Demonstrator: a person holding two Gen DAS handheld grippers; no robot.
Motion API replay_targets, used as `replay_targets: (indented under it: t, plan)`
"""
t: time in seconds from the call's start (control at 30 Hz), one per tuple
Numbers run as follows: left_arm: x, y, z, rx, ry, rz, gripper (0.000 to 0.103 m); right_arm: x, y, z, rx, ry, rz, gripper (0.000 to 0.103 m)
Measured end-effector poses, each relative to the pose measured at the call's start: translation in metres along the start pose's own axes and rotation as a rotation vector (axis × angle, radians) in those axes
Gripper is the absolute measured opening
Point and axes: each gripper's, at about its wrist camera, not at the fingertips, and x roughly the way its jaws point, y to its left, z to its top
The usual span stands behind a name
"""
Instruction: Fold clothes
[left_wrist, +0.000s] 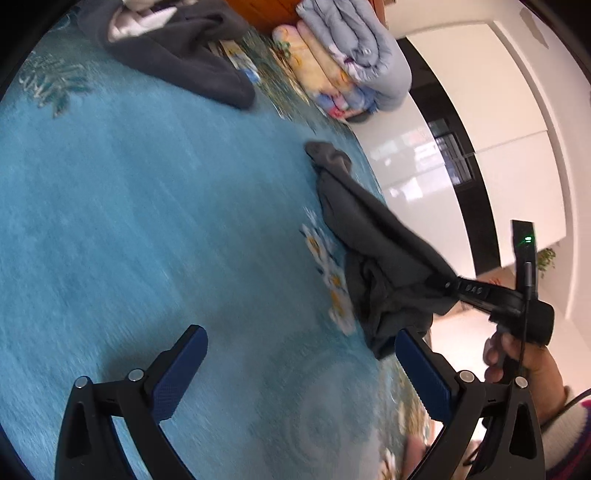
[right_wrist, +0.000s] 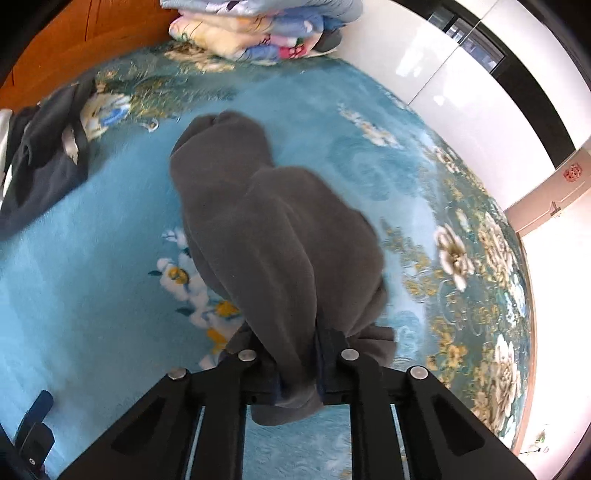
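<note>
A dark grey garment (right_wrist: 266, 229) hangs stretched over the blue floral bedspread (right_wrist: 92, 277). My right gripper (right_wrist: 297, 369) is shut on one end of it; the cloth bunches between the jaws. In the left wrist view the same grey garment (left_wrist: 373, 236) trails from the right gripper (left_wrist: 443, 284) down to the bed. My left gripper (left_wrist: 299, 373) is open and empty, its blue pads (left_wrist: 177, 380) spread wide above the bedspread (left_wrist: 147, 221), just left of the hanging cloth.
A darker crumpled garment (left_wrist: 184, 51) lies at the far side of the bed, also in the right wrist view (right_wrist: 40, 162). Folded quilts (left_wrist: 351, 62) are stacked by the wooden headboard (right_wrist: 92, 33). The bed edge and white floor (left_wrist: 424, 166) lie to the right.
</note>
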Motion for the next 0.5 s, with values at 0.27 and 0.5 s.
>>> replay_targets:
  t: [0.27,0.5]
  plan:
    - [-0.024,-0.011,-0.013,-0.046,0.027,0.000,0.103,-0.082,-0.046,-0.031,0.100,-0.163,0.148,0.011]
    - [-0.059,-0.006,-0.015,-0.112,-0.040,-0.027,0.103,-0.159,-0.073,-0.081,0.084,-0.282,0.289,0.010]
